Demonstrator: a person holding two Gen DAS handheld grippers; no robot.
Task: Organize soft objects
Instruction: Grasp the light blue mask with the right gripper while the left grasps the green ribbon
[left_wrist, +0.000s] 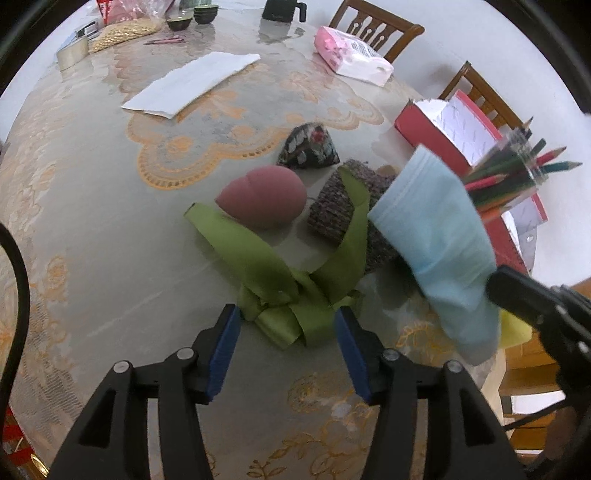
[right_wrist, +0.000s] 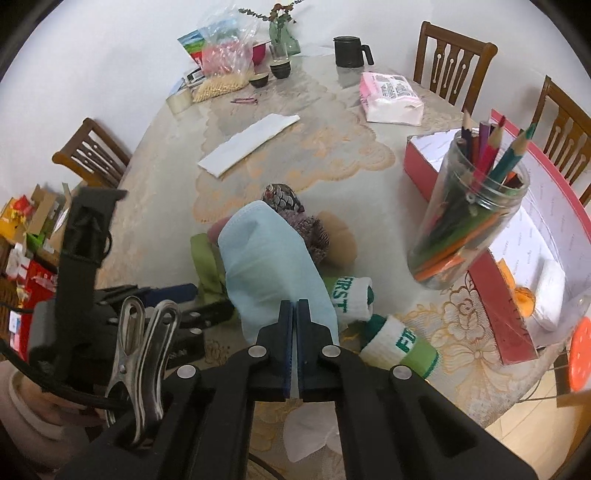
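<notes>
**Mask up, ribbon waiting**

While the right tongs (right_wrist: 294, 308) pinch the blue face mask (right_wrist: 273, 273) clear of the surface (left_wrist: 110, 240), the left tongs (left_wrist: 288, 325) stand spread around the green ribbon (left_wrist: 280, 284), pads not pressing, near the surface's front edge beside the pink sponge (left_wrist: 262, 199).

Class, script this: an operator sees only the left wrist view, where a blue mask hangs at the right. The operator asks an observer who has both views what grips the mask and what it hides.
Operator: What is holding the mask?
Observer: The right gripper, its jaws shut on the mask.
Operator: Is anything hidden behind it?
Observer: Yes, two rolled white-and-green socks lie on the table beside it.
</notes>
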